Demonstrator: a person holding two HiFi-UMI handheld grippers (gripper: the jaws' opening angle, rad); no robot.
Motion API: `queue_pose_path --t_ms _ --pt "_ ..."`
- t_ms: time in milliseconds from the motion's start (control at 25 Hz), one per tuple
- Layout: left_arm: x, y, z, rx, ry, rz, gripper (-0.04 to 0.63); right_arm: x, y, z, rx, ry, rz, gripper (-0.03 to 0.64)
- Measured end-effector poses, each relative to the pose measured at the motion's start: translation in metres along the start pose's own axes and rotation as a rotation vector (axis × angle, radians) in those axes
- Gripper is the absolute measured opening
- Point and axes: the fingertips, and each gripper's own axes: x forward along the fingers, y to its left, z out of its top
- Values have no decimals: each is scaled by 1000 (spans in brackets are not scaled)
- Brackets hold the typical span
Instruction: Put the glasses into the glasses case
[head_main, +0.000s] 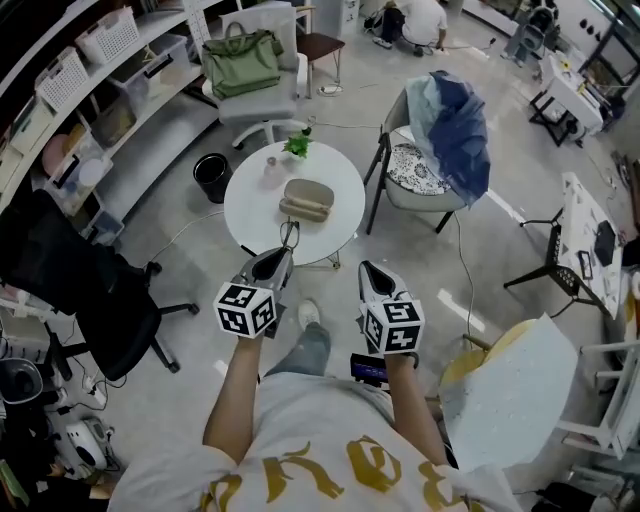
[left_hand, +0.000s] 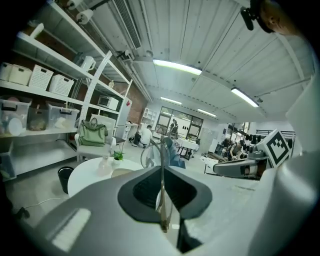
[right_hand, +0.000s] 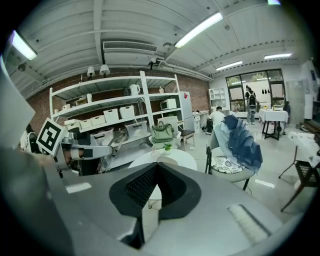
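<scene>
A tan glasses case (head_main: 307, 200) lies on the round white table (head_main: 255, 205), apart from both grippers. My left gripper (head_main: 283, 252) is held over the table's near edge, shut on the glasses (head_main: 289, 235), which stick out beyond its tips towards the case. In the left gripper view a temple arm of the glasses (left_hand: 161, 165) stands pinched between the jaws of that gripper (left_hand: 162, 172), with a lens above. My right gripper (head_main: 367, 268) hovers off the table's near right edge. In the right gripper view this gripper (right_hand: 156, 165) is shut with nothing in it.
A small potted plant (head_main: 297, 145) and a clear bottle (head_main: 270, 168) stand at the table's far side. A chair with a blue jacket (head_main: 452, 135) is to the right, a chair with a green bag (head_main: 243, 62) behind, a black bin (head_main: 212, 176) and a black office chair (head_main: 90, 300) left.
</scene>
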Motion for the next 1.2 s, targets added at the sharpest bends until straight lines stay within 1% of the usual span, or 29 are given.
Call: queue_pose_path --t_ms 320,520,640,720,840,1040,1200 --pt "111 65 38 4 66 -53 17 96 -61 54 44 29 -65 23" --pt "158 98 53 13 90 -74 17 148 -82 73 55 46 -81 23" --pt "177 111 58 37 107 -95 17 167 -97 87 39 38 -103 23" --pt "186 119 62 40 108 -112 17 175 -110 95 46 28 -121 23" --pt "194 124 61 38 121 -130 17 177 -117 104 60 7 -124 23" --pt "208 117 61 49 139 -168 17 175 -117 108 35 14 -117 23" --pt "212 112 62 42 146 -188 17 183 -112 102 35 31 -89 23"
